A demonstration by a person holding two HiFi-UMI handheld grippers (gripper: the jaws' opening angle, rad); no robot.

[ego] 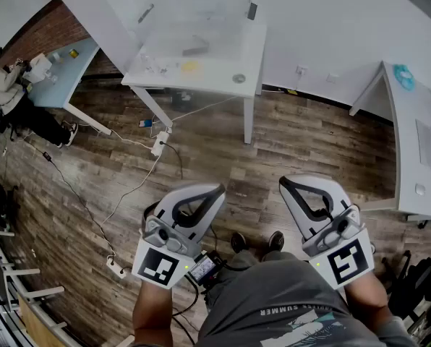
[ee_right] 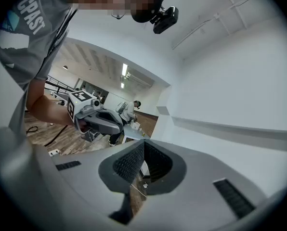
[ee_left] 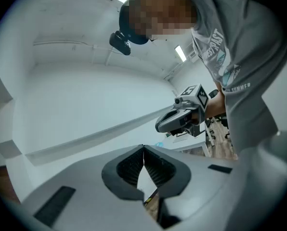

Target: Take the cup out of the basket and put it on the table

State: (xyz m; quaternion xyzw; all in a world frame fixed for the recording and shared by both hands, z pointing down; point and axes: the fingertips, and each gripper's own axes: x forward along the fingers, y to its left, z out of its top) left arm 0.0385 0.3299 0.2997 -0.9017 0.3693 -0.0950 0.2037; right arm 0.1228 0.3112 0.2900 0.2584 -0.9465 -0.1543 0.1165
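Observation:
A clear plastic basket point(ego: 194, 20) stands on the white table point(ego: 252, 56) ahead of me, well beyond both grippers. Small items lie inside it, a dark one point(ego: 195, 50) and a yellow one point(ego: 190, 66); I cannot make out a cup among them. My left gripper point(ego: 219, 189) and right gripper point(ego: 284, 183) are held low at my waist over the wooden floor. Both are shut, with nothing between their jaws. The left gripper view shows its tips point(ee_left: 143, 147) meeting, with the right gripper point(ee_left: 182, 119) beside them. In the right gripper view the jaws point(ee_right: 143, 143) are likewise together.
Cables and a power strip point(ego: 160, 143) lie on the floor before the table, and another strip point(ego: 116, 267) at lower left. A person point(ego: 6, 85) sits at a blue table at far left. A white desk point(ego: 418, 143) stands at right. My shoes point(ego: 255, 241) show below.

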